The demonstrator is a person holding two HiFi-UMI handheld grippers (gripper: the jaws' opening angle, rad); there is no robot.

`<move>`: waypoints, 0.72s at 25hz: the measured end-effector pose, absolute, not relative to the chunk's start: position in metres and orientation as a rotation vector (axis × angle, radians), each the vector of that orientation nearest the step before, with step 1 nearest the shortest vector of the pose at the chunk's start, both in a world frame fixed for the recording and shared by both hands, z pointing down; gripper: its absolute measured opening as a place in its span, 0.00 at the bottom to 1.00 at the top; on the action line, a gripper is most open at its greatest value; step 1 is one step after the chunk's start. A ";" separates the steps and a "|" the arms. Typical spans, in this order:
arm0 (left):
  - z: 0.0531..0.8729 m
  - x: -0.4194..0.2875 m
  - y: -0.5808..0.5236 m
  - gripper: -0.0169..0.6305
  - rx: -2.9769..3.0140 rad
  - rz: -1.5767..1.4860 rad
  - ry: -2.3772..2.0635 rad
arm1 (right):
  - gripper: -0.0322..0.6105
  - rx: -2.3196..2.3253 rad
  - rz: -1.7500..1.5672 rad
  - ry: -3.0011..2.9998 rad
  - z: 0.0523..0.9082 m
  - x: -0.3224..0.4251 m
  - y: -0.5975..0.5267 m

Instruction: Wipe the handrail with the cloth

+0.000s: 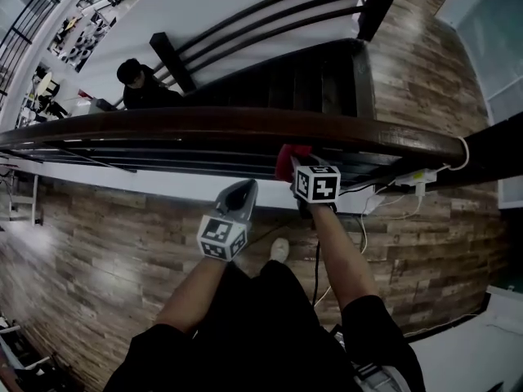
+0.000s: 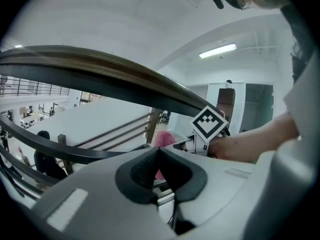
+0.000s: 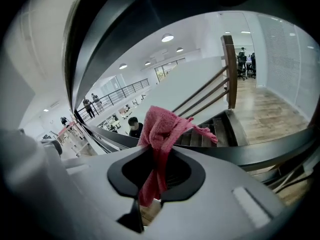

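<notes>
The dark brown handrail point(image 1: 245, 123) runs across the head view from left to right. Just below its near side, my right gripper point(image 1: 290, 168) is shut on a red cloth point(image 1: 288, 158), which bunches up against the rail's lower edge. In the right gripper view the cloth point(image 3: 161, 126) sticks up from the closed jaws and the handrail point(image 3: 115, 29) curves overhead. My left gripper point(image 1: 243, 193) hangs a little lower and to the left, apart from the rail, shut and holding nothing. In the left gripper view the handrail point(image 2: 100, 70) arcs above and the cloth point(image 2: 163, 139) shows beyond the shut left gripper point(image 2: 159, 152).
Thin dark lower rails point(image 1: 163, 158) run under the handrail. Beyond it a staircase point(image 1: 302, 80) descends, and a person in black point(image 1: 143, 84) sits below. A white cable and power strip point(image 1: 415, 176) lie at the right on the wooden floor point(image 1: 98, 251).
</notes>
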State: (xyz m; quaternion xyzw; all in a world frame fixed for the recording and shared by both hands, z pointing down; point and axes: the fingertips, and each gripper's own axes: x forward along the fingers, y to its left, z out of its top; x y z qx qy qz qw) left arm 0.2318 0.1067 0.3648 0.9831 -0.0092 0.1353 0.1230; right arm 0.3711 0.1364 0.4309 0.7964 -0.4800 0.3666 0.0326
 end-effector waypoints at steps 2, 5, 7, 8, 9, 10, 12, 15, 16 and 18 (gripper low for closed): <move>0.364 0.238 0.113 0.03 2.874 0.393 -0.009 | 0.12 2.448 1.122 -1.467 0.430 0.376 0.143; 0.365 0.249 0.125 0.03 2.884 0.393 0.022 | 0.12 2.451 1.123 -1.456 0.429 0.385 0.156; 0.364 0.257 0.134 0.03 2.884 0.394 0.045 | 0.12 2.454 1.127 -1.442 0.429 0.392 0.166; 0.364 0.261 0.139 0.03 2.883 0.396 0.060 | 0.12 2.458 1.130 -1.432 0.428 0.395 0.172; 0.363 0.264 0.144 0.03 2.880 0.397 0.078 | 0.12 2.462 1.134 -1.421 0.428 0.399 0.178; 0.363 0.268 0.150 0.03 2.878 0.398 0.099 | 0.12 2.468 1.138 -1.409 0.428 0.402 0.185; 0.361 0.276 0.162 0.03 2.878 0.398 0.140 | 0.12 2.480 1.144 -1.386 0.427 0.411 0.199; 0.361 0.290 0.177 0.03 2.882 0.396 0.198 | 0.12 2.502 1.150 -1.352 0.427 0.424 0.217; 0.361 0.293 0.181 0.03 2.881 0.398 0.216 | 0.12 2.511 1.154 -1.340 0.427 0.428 0.223; 0.361 0.298 0.190 0.03 2.878 0.403 0.249 | 0.12 2.529 1.163 -1.313 0.428 0.435 0.236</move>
